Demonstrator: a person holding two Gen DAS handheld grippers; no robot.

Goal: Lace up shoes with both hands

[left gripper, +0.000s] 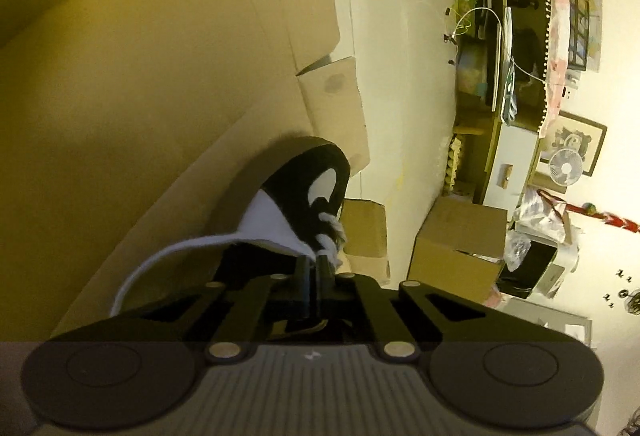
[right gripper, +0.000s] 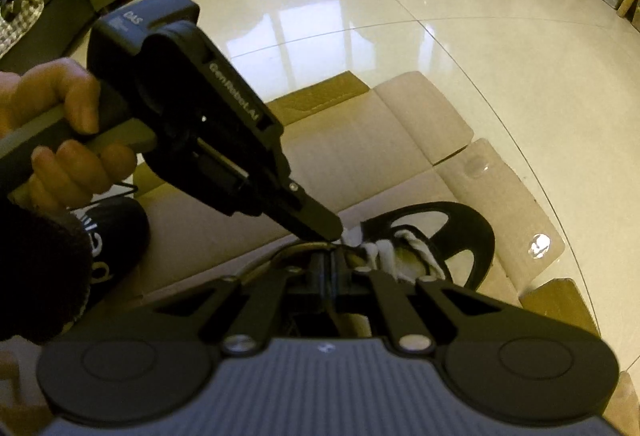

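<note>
Threading stage: both grippers' fingers pinched on the white flat lace (left gripper: 168,250) at the black-and-white canvas shoe (left gripper: 308,192); next, likely pulling taut.

Black-white shoe (left gripper: 304,192) — white lace (left gripper: 168,256) trailing

Left gripper (left gripper: 313,268) fingers pressed together at the shoe (left gripper: 304,192), pinching the white lace (left gripper: 168,252) by the eyelets. Lace loops off left over flattened cardboard (left gripper: 160,76). Boxes (left gripper: 460,240) and shelf (left gripper: 496,36) behind.
</note>
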